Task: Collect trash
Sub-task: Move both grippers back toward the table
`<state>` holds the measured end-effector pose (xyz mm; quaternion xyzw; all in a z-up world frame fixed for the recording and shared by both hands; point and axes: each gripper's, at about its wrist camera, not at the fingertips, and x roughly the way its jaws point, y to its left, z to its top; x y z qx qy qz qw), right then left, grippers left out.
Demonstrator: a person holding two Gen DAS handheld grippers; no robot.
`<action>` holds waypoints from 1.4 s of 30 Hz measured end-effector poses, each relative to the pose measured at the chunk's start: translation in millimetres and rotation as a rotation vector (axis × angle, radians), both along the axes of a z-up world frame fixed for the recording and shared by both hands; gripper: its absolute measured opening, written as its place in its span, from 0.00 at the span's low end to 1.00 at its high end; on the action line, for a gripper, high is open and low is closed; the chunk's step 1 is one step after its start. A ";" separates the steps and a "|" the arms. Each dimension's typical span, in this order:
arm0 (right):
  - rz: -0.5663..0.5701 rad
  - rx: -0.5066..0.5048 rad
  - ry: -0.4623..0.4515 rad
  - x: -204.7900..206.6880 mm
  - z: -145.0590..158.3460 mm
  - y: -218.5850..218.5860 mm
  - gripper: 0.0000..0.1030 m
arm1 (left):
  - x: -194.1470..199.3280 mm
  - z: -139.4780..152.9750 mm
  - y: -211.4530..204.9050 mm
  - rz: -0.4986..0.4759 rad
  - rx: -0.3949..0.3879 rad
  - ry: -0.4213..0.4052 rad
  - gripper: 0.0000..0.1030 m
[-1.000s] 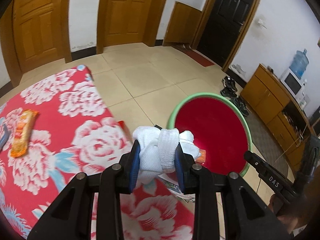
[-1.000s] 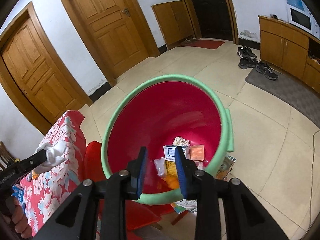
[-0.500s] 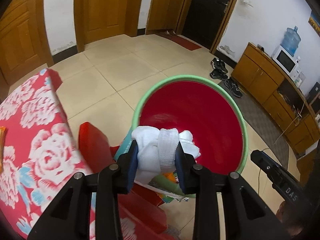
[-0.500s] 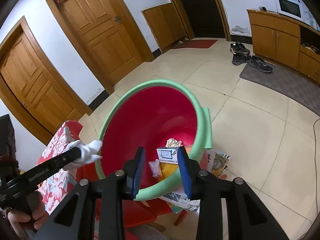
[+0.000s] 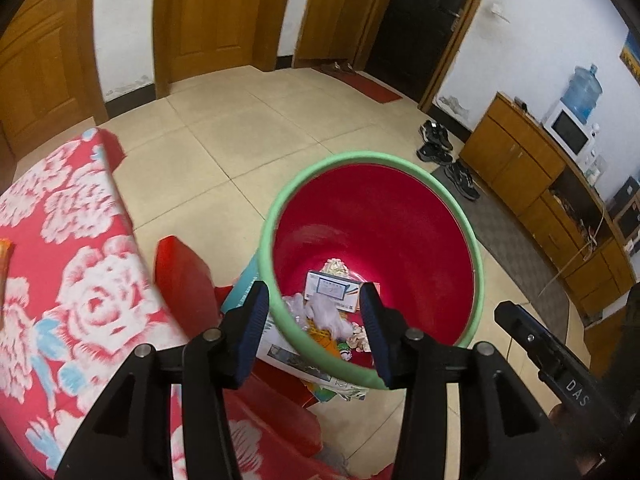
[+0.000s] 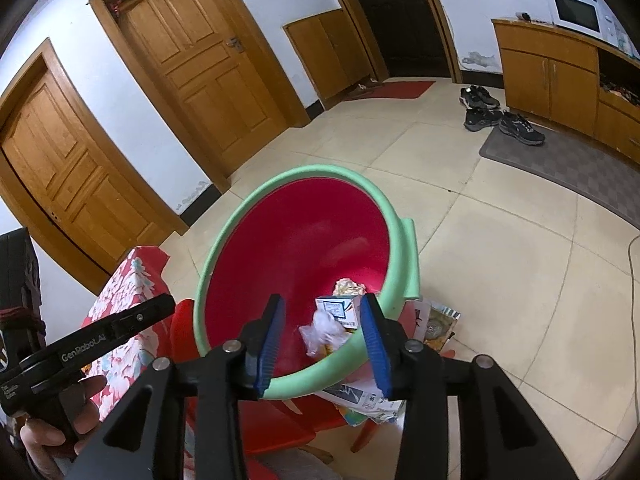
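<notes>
At the far left, the tabletop (image 5: 72, 264) wears a red cloth with white roses, and an orange wrapper (image 5: 5, 256) lies at its left edge, mostly cut off. A red chair (image 5: 180, 268) stands just beside it, under the bin.

The left claw (image 5: 314, 322) hovers over the near rim of the bin (image 5: 372, 240), pointing forward and down into it; its jaws are spread wide and hold nothing. The bin is red inside with a green rim, tilted so its mouth faces the cameras, long axis running from near to far. At its bottom lies the trash: a white wad (image 5: 328, 314) between the fingers in view, a small blue-and-white box (image 5: 332, 290) just behind it with its long side left to right, and crumpled scraps around them.

The right claw (image 6: 322, 340) also points into the bin from the near rim, jaws wide apart and empty. Printed papers (image 6: 432, 320) lie under the bin on the right.

Farther right, shoes (image 5: 436, 144) sit on the floor near a wooden cabinet (image 5: 520, 172).
</notes>
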<state>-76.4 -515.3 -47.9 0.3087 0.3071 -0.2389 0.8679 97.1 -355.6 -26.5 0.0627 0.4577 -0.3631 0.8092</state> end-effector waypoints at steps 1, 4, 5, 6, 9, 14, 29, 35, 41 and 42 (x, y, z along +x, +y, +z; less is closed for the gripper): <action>0.002 -0.001 -0.003 0.3 1.3 1.3 0.44 | 0.7 1.8 4.2 0.010 -0.003 0.001 0.46; 0.010 -0.004 -0.004 3.3 3.9 6.1 0.46 | 0.8 6.6 23.9 0.049 -0.010 -0.003 0.46; 0.015 -0.002 -0.005 2.8 4.9 7.2 0.46 | 1.2 8.2 30.8 0.063 -0.013 -0.004 0.46; 0.022 0.000 -0.006 4.1 6.1 9.4 0.46 | 2.2 9.4 36.9 0.076 -0.016 -0.005 0.46; 0.042 -0.003 -0.005 8.4 11.1 18.8 0.47 | 5.4 13.0 56.5 0.115 -0.020 -0.009 0.46; 0.079 -0.016 -0.009 16.1 20.9 36.9 0.48 | 10.7 19.6 89.1 0.171 -0.024 -0.019 0.46; 0.235 0.002 0.037 55.9 30.0 103.8 0.55 | 33.3 31.3 202.8 0.362 -0.022 -0.061 0.46; 0.277 -0.001 0.049 73.3 30.7 128.7 0.56 | 47.1 26.8 243.7 0.431 -0.005 -0.056 0.46; 0.332 -0.008 0.079 91.1 23.9 156.0 0.57 | 60.5 23.3 279.3 0.476 0.022 -0.075 0.46; 0.337 -0.009 0.083 93.9 23.0 159.5 0.57 | 62.9 22.9 284.5 0.483 0.026 -0.080 0.46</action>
